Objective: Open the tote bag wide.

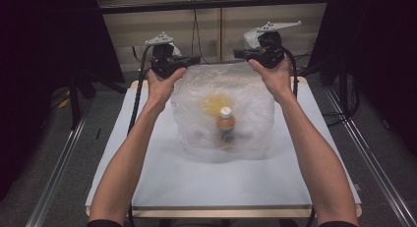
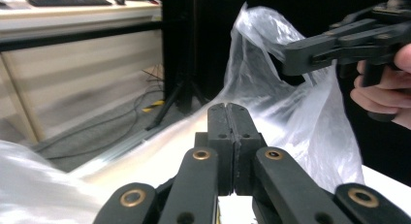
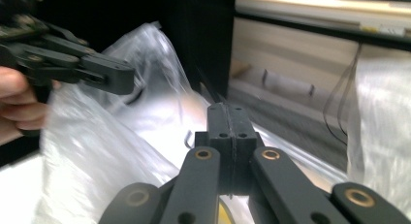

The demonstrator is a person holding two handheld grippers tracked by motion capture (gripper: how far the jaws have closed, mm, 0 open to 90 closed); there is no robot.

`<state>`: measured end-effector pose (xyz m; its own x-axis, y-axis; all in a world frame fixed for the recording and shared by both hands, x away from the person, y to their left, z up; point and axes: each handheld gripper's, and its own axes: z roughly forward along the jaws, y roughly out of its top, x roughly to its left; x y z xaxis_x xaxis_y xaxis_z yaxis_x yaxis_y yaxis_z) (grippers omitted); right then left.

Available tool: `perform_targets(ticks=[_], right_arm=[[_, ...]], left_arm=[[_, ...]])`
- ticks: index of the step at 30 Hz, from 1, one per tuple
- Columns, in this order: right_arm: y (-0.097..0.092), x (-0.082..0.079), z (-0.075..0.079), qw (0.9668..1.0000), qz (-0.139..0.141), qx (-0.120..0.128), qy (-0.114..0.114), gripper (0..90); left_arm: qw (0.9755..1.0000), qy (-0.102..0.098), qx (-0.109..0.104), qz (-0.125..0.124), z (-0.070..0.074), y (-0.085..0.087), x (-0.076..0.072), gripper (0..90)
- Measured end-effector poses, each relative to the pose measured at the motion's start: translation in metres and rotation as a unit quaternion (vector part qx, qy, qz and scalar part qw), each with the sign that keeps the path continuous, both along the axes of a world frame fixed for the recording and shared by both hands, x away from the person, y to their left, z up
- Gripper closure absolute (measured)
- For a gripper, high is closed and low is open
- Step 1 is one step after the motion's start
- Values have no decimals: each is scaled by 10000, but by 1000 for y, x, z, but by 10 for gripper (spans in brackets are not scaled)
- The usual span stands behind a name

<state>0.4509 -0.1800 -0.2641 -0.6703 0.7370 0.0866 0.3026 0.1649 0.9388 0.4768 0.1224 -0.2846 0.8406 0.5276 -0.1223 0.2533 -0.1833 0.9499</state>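
Observation:
A clear plastic bag (image 1: 246,94) hangs between both grippers above the white table (image 1: 162,178). Inside it a bottle (image 1: 225,125) with a white cap stands upright, with a blurred yellow thing (image 1: 215,102) behind it. My left gripper (image 1: 193,59) is shut on the bag's left top edge, and my right gripper (image 1: 239,53) is shut on the right top edge. In the left gripper view the jaws (image 2: 228,112) are closed, the bag (image 2: 300,117) stretches away, and the right gripper (image 2: 291,56) pinches it. The right gripper view shows closed jaws (image 3: 227,112), the bag (image 3: 92,156) and the left gripper (image 3: 118,77).
The table's far edge lies just behind the bag. Dark curtains flank both sides. A black stand (image 2: 181,95) and cables (image 2: 121,122) sit on the floor beyond. Metal rails (image 1: 56,168) run along the floor on each side of the table.

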Motion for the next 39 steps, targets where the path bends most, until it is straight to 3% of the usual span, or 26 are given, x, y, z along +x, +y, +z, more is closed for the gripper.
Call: perform_targets(ticks=[4, 9, 12, 15, 17, 20, 23, 27, 39], right_arm=[[2, 0, -10, 9994, 156, -189, 238, 900], [3, -10, -25, 9987, 289, -301, 286, 900], [2, -15, -35, 9985, 291, -286, 356, 900], [2, -22, -45, 9982, 332, -306, 403, 900], [2, -24, -49, 9981, 364, -250, 433, 900], [4, -27, -57, 9974, 402, -324, 502, 900], [7, -30, -64, 9968, 483, -333, 535, 900], [9, -35, -71, 9967, 550, -253, 547, 900], [9, -57, -88, 9953, 748, -116, 603, 900]], left_arm=[[9997, 91, 152, -188, -9, -4, -3, 900], [9992, 96, 207, -327, -17, -5, -15, 900], [9987, 109, 342, -373, -23, -8, -20, 900], [9982, 149, 315, -480, -29, -10, -27, 900], [9972, 147, 509, -521, -33, -13, -31, 900], [9967, 188, 461, -634, -40, -17, -35, 900], [9954, 201, 611, -704, -47, -20, -39, 900], [9949, 298, 542, -802, -57, -19, -46, 900], [9923, 335, 441, -1106, -79, -24, -70, 900]])
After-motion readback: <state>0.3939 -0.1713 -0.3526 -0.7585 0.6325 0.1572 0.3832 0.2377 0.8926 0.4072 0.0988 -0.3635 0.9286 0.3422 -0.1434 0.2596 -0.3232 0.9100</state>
